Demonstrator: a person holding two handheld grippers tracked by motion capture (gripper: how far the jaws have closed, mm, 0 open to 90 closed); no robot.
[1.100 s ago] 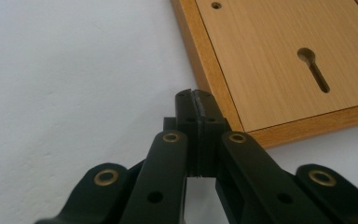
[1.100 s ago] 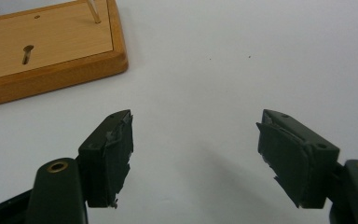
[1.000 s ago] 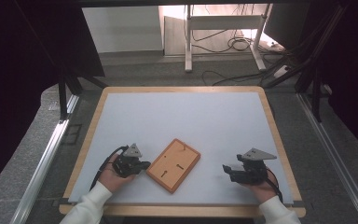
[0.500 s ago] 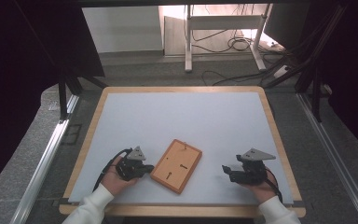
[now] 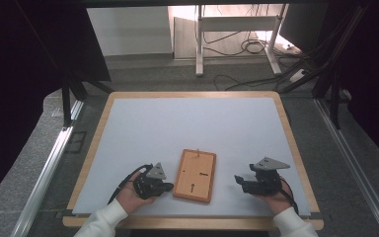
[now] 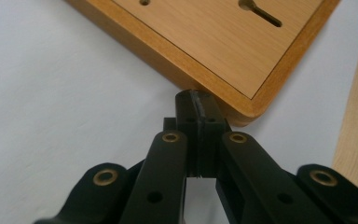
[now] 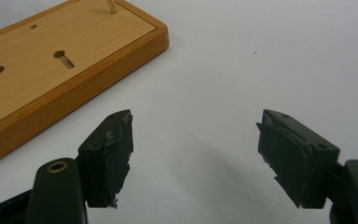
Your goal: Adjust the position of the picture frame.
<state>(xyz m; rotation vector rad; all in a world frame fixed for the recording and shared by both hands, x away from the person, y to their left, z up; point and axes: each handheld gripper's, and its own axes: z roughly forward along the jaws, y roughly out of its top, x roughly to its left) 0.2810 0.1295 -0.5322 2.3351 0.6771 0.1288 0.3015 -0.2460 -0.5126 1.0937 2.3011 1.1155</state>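
A flat wooden frame [image 5: 195, 175] lies back-up on the white table, with keyhole slots [image 6: 259, 12] in its back panel and a small peg near its far edge. My left gripper [image 5: 168, 187] is shut with nothing between its jaws, and its tip [image 6: 197, 100] presses against the frame's near left edge close to the corner [image 6: 242, 112]. My right gripper [image 5: 238, 179] stands open to the right of the frame [image 7: 60, 65], apart from it, with bare table between its pads [image 7: 112, 149].
The white table top [image 5: 192, 123] has a wooden rim [image 5: 296, 148]. Beyond it are a grey floor, metal rails, a white stand and cables. The person's sleeves come in at the bottom edge.
The left gripper has moved right along the table and pushed the frame. The frame has turned from a diagonal lie to nearly square with the table edge. The right gripper has kept still.
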